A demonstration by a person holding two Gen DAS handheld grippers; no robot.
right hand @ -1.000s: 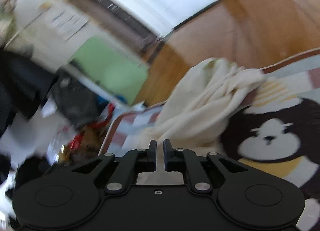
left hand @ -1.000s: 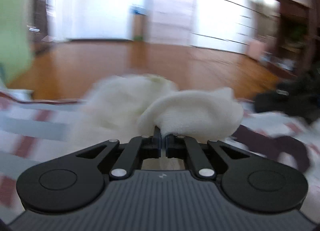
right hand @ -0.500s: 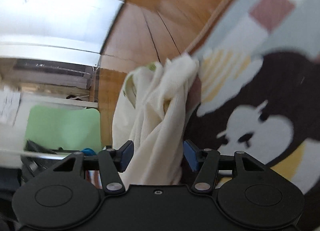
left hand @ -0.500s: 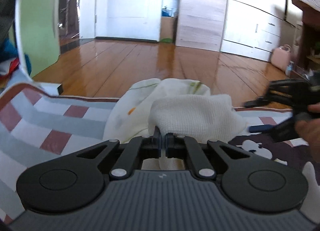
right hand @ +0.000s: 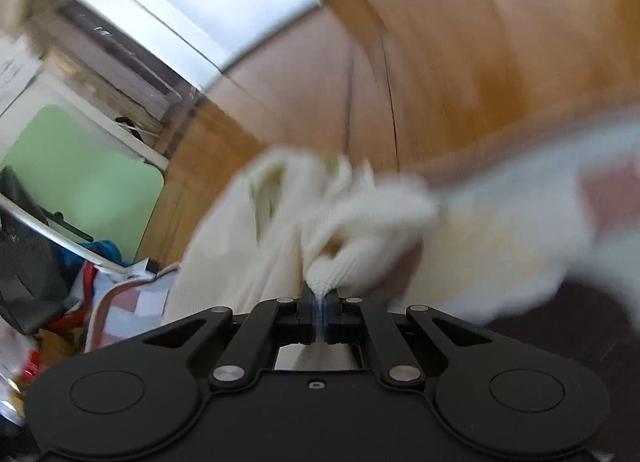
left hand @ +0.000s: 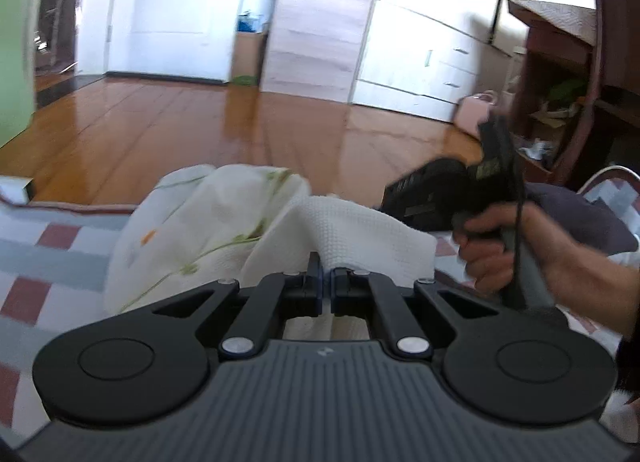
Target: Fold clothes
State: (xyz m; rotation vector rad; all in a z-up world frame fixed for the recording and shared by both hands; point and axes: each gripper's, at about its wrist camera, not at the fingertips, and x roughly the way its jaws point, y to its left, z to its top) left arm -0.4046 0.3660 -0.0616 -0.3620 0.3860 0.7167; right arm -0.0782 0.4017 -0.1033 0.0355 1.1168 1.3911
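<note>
Your right gripper [right hand: 319, 296] has swung in from the side since half a second ago; its jaws, which stood wide around the hanging cloth then, have just closed, and a nub of the white garment [right hand: 348, 238] is now pinched between them. In your left wrist view, your right hand [left hand: 516, 246] has come nearer and now sits just beside the cloth, wrapped around the black handle of that gripper.

Your left gripper [left hand: 327, 276] keeps its fingers pressed narrow on a waffle-textured fold of the same white garment [left hand: 240, 222], as before. The rest of the cloth, printed with thin green stems, bunches up ahead of the jaws and to their left. It lies on the checked blanket [left hand: 48, 246], close to the blanket's far edge, with the wooden floor [left hand: 200, 126] beyond. Your right wrist view is heavily blurred, so the cloth's shape there is hard to read.
</note>
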